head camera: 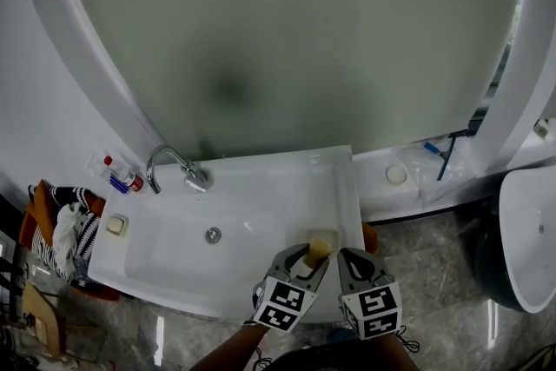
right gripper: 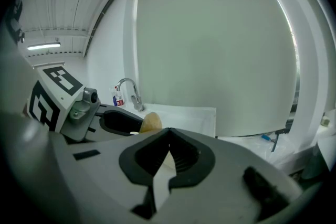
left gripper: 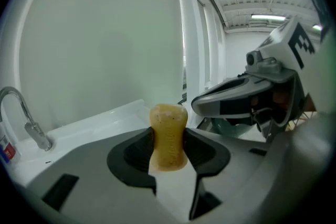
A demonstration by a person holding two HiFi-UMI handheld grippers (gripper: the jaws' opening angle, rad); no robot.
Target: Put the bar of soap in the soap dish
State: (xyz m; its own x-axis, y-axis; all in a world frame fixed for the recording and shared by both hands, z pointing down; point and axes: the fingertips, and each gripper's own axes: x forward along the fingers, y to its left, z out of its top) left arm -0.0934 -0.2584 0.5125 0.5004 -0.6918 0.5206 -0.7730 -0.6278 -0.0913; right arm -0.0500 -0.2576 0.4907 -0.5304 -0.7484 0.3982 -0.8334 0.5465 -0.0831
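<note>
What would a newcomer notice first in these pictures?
The yellow bar of soap stands out first, clamped in the left gripper over the front right of the white sink. The right gripper hangs beside it, shut and empty. A chrome faucet curves at the sink's back left.

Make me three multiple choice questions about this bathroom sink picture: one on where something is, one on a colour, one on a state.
1. In the head view, where on the sink does the faucet stand?
A) far left corner
B) far right corner
C) middle of the near edge

2. What colour is the bar of soap?
A) blue
B) yellow
C) black

3. What is the left gripper doing?
A) open and empty
B) shut on the bar of soap
C) shut on the faucet

Answers:
1. A, the spout rises at the sink's far left.
2. B, the bar looks yellow in every view.
3. B, both pads press its sides.
</note>
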